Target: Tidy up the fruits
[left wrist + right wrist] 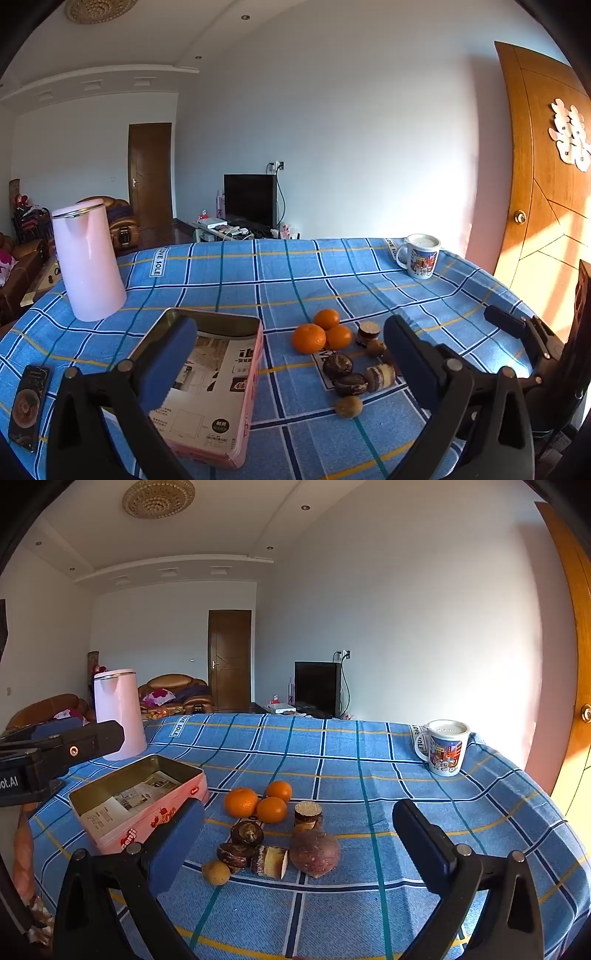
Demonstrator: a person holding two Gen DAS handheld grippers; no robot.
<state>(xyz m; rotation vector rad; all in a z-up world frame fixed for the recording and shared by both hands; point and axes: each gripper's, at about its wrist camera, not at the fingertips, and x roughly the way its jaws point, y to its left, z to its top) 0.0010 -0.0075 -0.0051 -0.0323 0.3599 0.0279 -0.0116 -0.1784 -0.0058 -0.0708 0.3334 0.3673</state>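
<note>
My claws: left and right both spread wide, empty.
Oranges: light, round, probably roll; pinch across the middle.

Tablecloth bears printed labels reading "LOVE SOLE". Left gripper body is marked "ot.AI", partly cut off. Tin box lettering illegible.
</note>
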